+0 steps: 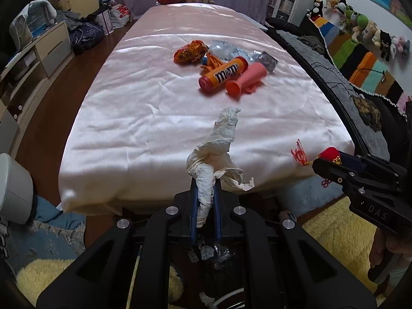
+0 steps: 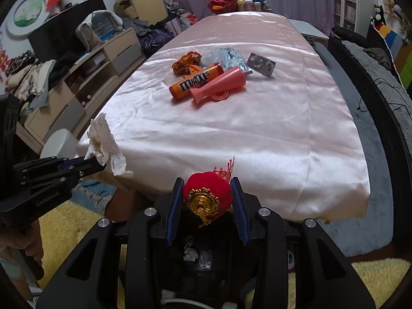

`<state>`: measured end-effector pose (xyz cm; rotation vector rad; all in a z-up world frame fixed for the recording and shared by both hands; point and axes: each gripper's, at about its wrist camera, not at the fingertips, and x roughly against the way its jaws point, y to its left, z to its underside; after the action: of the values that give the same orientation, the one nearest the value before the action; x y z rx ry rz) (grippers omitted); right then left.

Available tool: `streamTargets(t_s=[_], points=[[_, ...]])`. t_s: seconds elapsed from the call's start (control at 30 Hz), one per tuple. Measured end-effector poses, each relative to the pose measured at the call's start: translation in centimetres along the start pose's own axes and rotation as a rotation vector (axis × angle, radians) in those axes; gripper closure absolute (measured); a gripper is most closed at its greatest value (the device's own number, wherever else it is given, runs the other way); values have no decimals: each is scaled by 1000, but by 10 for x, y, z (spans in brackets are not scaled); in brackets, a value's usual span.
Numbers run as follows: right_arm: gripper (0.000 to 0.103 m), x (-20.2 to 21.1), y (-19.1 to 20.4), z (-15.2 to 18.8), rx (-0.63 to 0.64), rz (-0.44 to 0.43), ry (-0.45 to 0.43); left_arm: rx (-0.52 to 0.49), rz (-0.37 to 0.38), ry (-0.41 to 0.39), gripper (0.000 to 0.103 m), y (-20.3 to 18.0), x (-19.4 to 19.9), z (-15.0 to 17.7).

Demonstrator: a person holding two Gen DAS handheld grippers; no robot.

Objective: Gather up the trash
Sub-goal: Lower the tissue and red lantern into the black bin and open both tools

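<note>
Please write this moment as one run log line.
left gripper: shut on crumpled white tissue | right gripper: shut on red round lantern ornament | pink cloth table: wrappers remain

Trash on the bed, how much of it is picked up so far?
Done: scraps lie in the dark bin below. In hand: left gripper clamps crumpled tissue; right gripper clamps red ornament. Left: M&M's tube, pink tube, wrappers.
</note>
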<state>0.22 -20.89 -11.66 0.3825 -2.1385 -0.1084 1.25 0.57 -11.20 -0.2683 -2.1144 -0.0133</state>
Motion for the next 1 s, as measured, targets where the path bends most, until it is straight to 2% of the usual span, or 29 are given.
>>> streamTargets(t_s=[0.27, 0.47, 0.6, 0.73, 0.77, 0.83, 0.9, 0.97, 1.0], points=[[65, -10, 11, 41, 6, -4, 91, 12, 52, 103, 94, -7, -13, 57], [65, -31, 14, 74, -25, -33, 199, 14, 67, 207, 94, -12, -36, 94], [65, -45, 20, 85, -33, -47, 255, 18, 87, 268, 93, -14, -49, 112], [65, -49, 23, 84, -34, -46, 265, 25, 88, 290, 91, -11, -54, 116], [64, -49, 23, 83, -37, -45, 265, 27, 89, 289, 88, -11, -54, 116], [64, -50, 23, 80, -38, -41, 265, 28, 83, 282, 73, -9, -54, 114], [56, -50, 22, 78, -43, -36, 263, 25, 74, 276, 69, -9, -53, 113], [41, -51, 20, 75, -49, -32, 257, 20, 63, 272, 63, -9, -53, 111], [40, -50, 19, 73, -54, -33, 252, 19, 58, 269, 59, -9, -52, 109]])
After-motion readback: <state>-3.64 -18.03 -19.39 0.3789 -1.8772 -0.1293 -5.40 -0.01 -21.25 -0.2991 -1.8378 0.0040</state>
